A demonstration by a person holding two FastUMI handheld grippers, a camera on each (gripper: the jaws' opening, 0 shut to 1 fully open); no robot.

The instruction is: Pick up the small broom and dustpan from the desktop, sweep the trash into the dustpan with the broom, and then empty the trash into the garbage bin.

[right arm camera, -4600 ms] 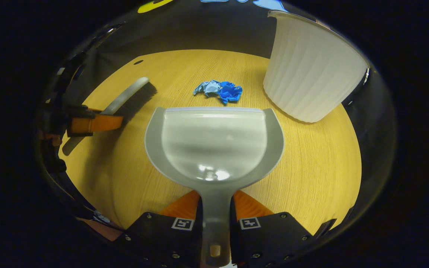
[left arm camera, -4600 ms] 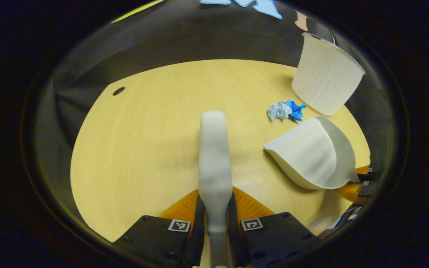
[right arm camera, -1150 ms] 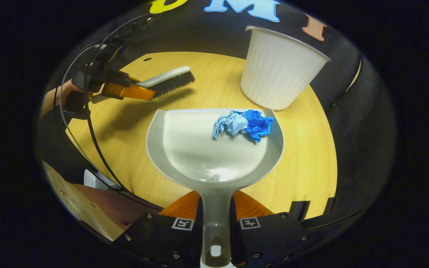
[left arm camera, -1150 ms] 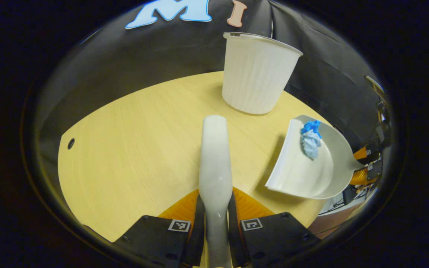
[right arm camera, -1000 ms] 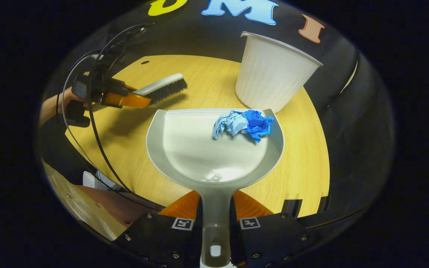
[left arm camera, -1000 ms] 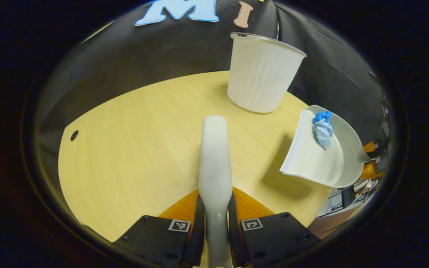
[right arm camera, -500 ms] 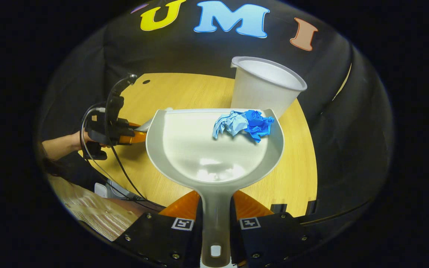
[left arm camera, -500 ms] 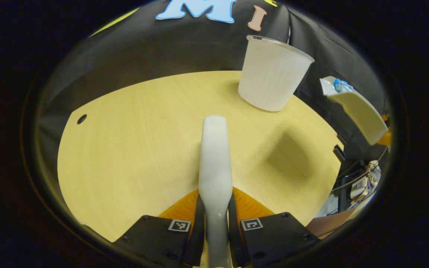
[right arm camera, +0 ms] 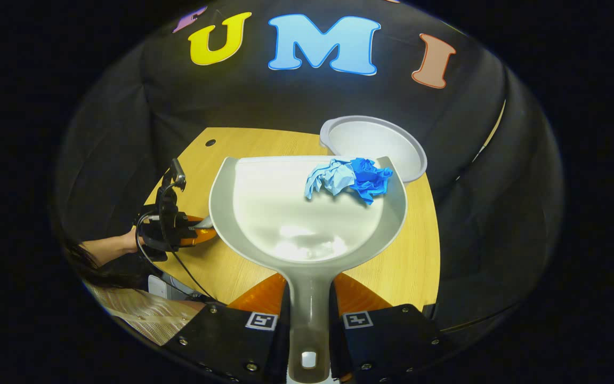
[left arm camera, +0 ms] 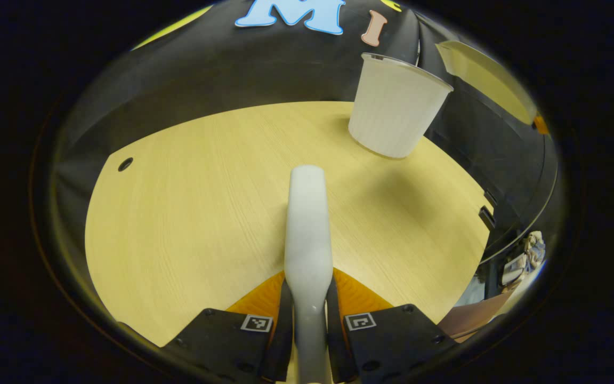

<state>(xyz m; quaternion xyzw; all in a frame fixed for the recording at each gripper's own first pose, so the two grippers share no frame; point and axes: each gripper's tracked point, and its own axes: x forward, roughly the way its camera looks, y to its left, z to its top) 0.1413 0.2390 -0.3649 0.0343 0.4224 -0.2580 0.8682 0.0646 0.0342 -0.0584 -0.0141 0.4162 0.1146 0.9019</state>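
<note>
My left gripper (left arm camera: 308, 298) is shut on the handle of the small white broom (left arm camera: 307, 213), which points out over the wooden desktop (left arm camera: 179, 213). My right gripper (right arm camera: 309, 304) is shut on the handle of the grey dustpan (right arm camera: 264, 213), held high and level above the desk. Crumpled blue trash (right arm camera: 349, 178) lies near the pan's front lip. The white ribbed garbage bin (right arm camera: 373, 146) stands just beyond and below that lip, its mouth open upward. In the left gripper view the bin (left arm camera: 397, 106) stands at the far right and the dustpan's underside (left arm camera: 485, 80) hangs above it.
A cable hole (left arm camera: 124, 164) sits near the desk's far left edge. In the right gripper view a hand (right arm camera: 126, 245) holds the left gripper (right arm camera: 203, 232) low over the desk's left side, cables trailing. Clutter (left arm camera: 520, 261) lies past the desk's right edge.
The dustpan with the blue trash has risen well above the desk and come closer to the bin, whose open mouth now shows. The broom has stayed low over the desk.
</note>
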